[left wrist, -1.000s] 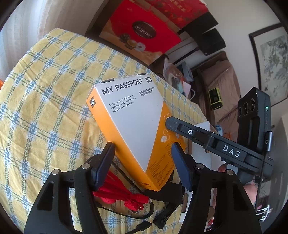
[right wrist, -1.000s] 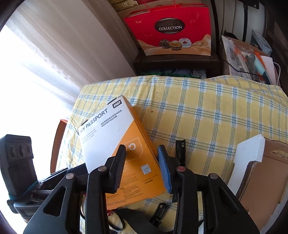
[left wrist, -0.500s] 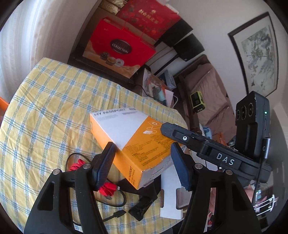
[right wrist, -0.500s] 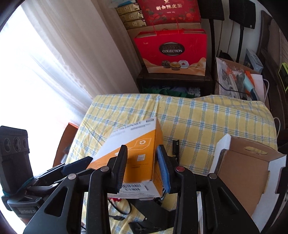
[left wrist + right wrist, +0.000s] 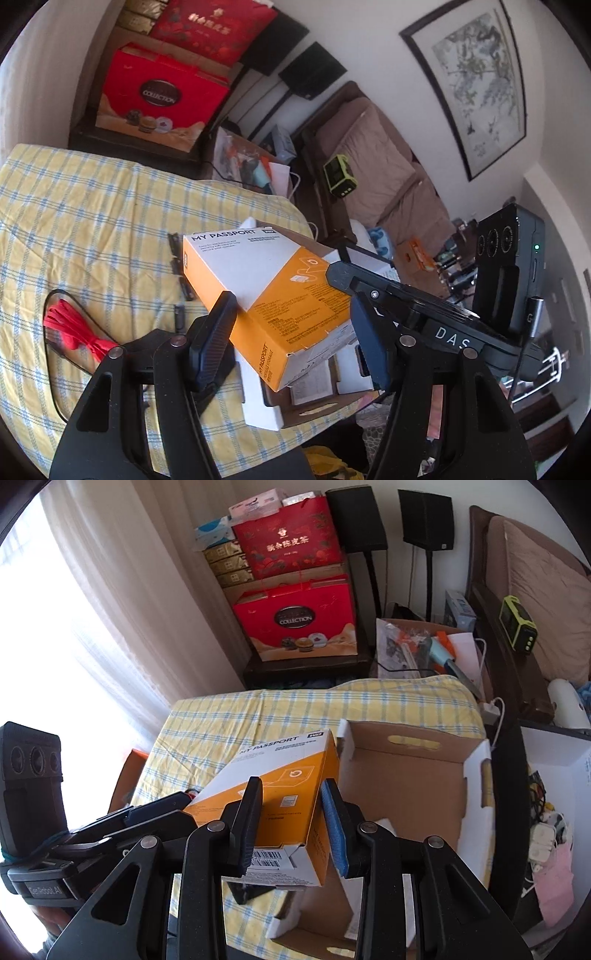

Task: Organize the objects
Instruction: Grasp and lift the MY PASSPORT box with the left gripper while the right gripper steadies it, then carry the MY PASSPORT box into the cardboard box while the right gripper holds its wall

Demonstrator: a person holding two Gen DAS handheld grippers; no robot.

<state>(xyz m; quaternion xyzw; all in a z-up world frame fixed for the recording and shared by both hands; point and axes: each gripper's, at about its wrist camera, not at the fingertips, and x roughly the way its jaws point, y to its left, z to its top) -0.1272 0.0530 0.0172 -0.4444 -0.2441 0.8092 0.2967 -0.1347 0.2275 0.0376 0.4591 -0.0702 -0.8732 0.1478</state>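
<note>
An orange and white "My Passport" box (image 5: 258, 277) (image 5: 291, 771) hangs in the air above the yellow checked tablecloth (image 5: 92, 221) (image 5: 295, 709), held from two sides. My left gripper (image 5: 291, 301) is shut across its width. My right gripper (image 5: 291, 784) is shut across its thin sides near the barcode end, and one of its fingers (image 5: 347, 275) shows against the box's far edge. The held box hovers partly over the left wall of an open brown cardboard carton (image 5: 413, 775) (image 5: 273, 410) on the table's right side.
A red cable bundle (image 5: 74, 332) with a black cord lies on the cloth at the left, and small black parts (image 5: 179, 273) lie beside it. Beyond the table stand red gift bags (image 5: 295, 620), a carton of clutter (image 5: 417, 646), speakers and a brown sofa (image 5: 376, 170).
Both grippers rose with the box and carried it right, from over the cloth to the carton's edge. The box tipped from steeply tilted to nearly flat.
</note>
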